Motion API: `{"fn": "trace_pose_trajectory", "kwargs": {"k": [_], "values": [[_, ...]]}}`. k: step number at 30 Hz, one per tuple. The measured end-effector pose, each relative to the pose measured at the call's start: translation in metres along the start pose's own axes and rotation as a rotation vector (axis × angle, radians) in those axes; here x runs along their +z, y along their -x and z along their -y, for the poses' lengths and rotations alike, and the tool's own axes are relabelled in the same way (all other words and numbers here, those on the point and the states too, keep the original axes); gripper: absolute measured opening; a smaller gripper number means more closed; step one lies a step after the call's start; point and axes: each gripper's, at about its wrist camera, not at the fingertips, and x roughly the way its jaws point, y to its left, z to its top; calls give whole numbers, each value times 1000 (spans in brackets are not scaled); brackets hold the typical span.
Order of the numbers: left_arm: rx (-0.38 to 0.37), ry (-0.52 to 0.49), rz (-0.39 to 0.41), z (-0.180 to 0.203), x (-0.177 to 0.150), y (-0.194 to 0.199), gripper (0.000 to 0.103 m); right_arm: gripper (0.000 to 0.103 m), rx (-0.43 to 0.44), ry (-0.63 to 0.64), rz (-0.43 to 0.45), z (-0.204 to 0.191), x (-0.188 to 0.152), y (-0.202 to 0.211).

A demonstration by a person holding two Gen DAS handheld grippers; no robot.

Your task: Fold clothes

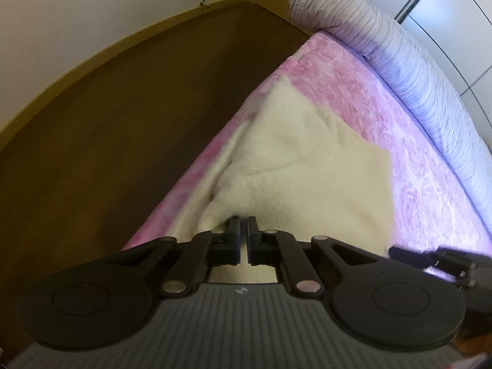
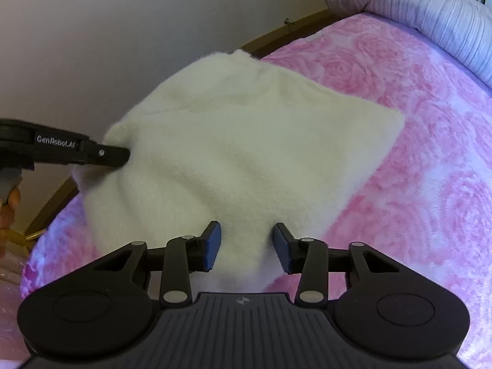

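A cream fleece garment (image 2: 243, 153) lies folded on a bed covered with a pink rose-patterned bedspread (image 2: 415, 153), filling the middle of the right wrist view and running from the centre toward the lower middle of the left wrist view. The left hand-held gripper (image 1: 243, 224) is clenched on a bunched edge of the fleece — its two black fingers nearly meet with cloth pinched between them at the lower centre of its own frame. In the right wrist view the same tool enters from the left edge, its tip buried in the garment's left side. The right hand-held gripper (image 2: 247, 243) is released, its blue-padded fingers (image 2: 212, 246) spread wide over the near edge of the fleece, one on either side of the cloth's lower margin. A striped grey bolster (image 2: 430, 15) lies along the bedspread at the upper right — beyond it, in the left wrist view, pale cabinet doors (image 1: 446, 24). Dark wooden floor (image 1: 123, 107) fills the left of that view.
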Motion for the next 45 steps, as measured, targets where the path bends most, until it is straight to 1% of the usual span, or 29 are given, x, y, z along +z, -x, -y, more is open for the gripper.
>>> {"fn": "trace_pose_trajectory", "kwargs": {"k": [3,5,7,9,13,14,16,17,18,20,22,24,27,31,33,34,36,41,44,45], "values": [[-16,-55,26,12,8,12,7,40,-22,-14,54,11,9,17],[-10,-76,17,14,12,2,9,40,-28,-27,70,20,18,16],[-3,-74,-15,12,16,-20,9,40,-28,-29,54,22,23,5],[-16,-62,-18,7,20,-24,9,40,-29,-18,6,20,23,-12],[2,-65,-42,11,25,-13,10,41,-51,-33,0,18,20,-15],[14,-67,-49,14,24,-9,12,41,-50,-45,-6,18,21,-11],[52,-69,-59,26,27,-3,22,41,-56,-59,-14,17,23,0],[75,-70,-62,32,26,1,32,44,-68,-58,-15,13,23,5],[99,-71,-65,38,26,6,40,54,-76,-62,-21,11,22,13],[148,-77,-63,51,20,21,41,69,-86,-73,-36,7,20,27],[171,-64,-60,64,13,36,44,72,-82,-81,-46,1,15,41],[196,-53,-42,78,0,59,55,85,-68,-79,-45,-4,9,58],[247,-31,1,106,-20,89,65,88,-51,-49,-30,-8,-3,89],[310,13,51,151,-57,133,72,88,-24,8,-5,-4,-28,142],[349,46,78,179,-82,158,80,88,-8,38,5,2,-43,174],[367,63,92,194,-94,170,82,88,-1,54,10,4,-51,189],[381,104,120,224,-121,196,90,89,14,84,20,10,-67,221],[399,172,164,293,-188,249,97,89,44,148,43,31,-107,304],[411,170,182,321,-211,268,97,89,42,172,72,43,-129,346],[417,164,191,330,-218,274,100,89,40,172,80,47,-134,357]]}}
